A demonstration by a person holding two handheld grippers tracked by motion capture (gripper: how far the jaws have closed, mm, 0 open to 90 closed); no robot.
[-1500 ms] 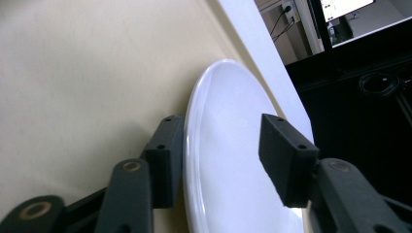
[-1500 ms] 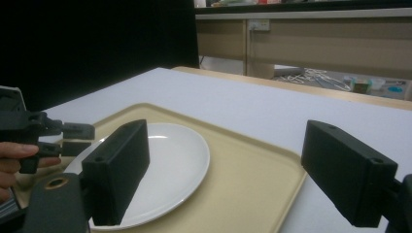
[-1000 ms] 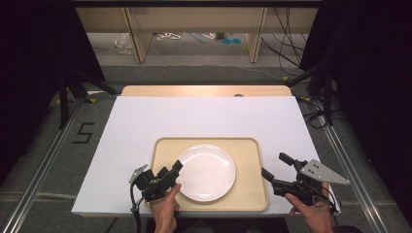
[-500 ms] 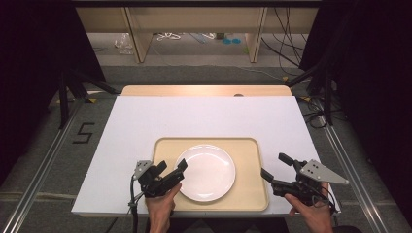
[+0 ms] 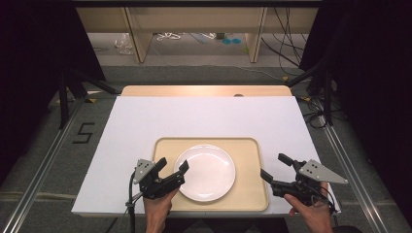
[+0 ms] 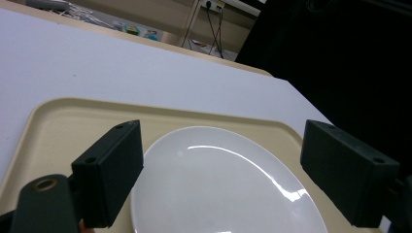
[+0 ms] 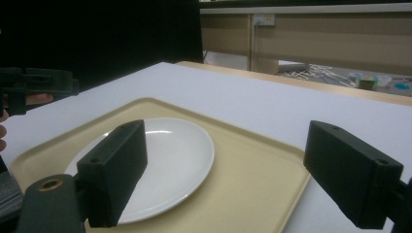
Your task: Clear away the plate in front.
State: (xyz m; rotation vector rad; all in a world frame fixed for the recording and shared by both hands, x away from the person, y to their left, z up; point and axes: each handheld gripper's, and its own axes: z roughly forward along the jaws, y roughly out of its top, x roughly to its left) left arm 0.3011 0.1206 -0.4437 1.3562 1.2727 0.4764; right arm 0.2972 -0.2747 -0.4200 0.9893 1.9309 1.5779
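Note:
A white plate lies in the middle of a beige tray on the white table top. My left gripper hovers at the plate's left rim, one fingertip over the rim and the other over the tray's left edge. Its jaws have just been opening and now stand wide, pressing on nothing. In the left gripper view the plate lies low between the black jaws on the tray. My right gripper is open beside the tray's right edge and faces the plate across the tray.
The white sheet covers most of a wooden table, whose bare far edge shows. Behind it are shelf legs and cables on the floor. Dark curtains flank both sides. The left gripper appears at the left of the right gripper view.
The left gripper's jaws have spread wider at the plate's left rim, and the hand has shifted only slightly. The right gripper and the plate have not moved.

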